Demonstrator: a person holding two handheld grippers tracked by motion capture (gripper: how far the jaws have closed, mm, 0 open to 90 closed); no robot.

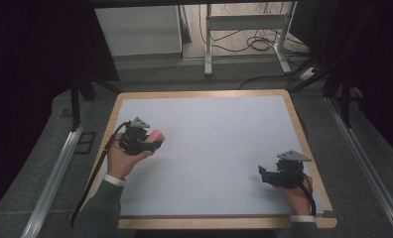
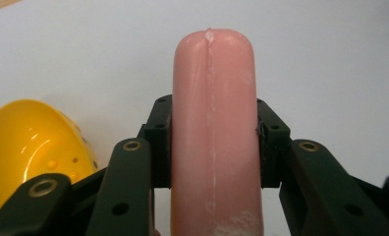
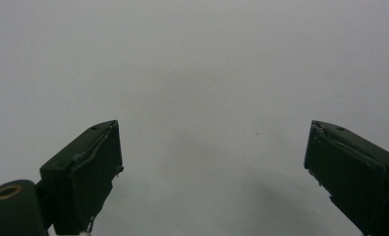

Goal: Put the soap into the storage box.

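The person wears dark grey sleeves (image 1: 98, 210) with pale cuffs (image 1: 115, 180) at the wrists, and each hand carries black tongs. The left tongs (image 1: 155, 144) and the right tongs (image 1: 262, 173) each have a chunky black body topped by a grey three-cornered plate (image 1: 294, 156), and a black cable (image 1: 93, 181) trails from the left one toward the near edge. Seen close, the black links of the jaws carry brass-coloured rivets (image 2: 132, 145) and small dark screw holes, and the flat black pads (image 3: 92, 172) show worn, slightly frayed edges.
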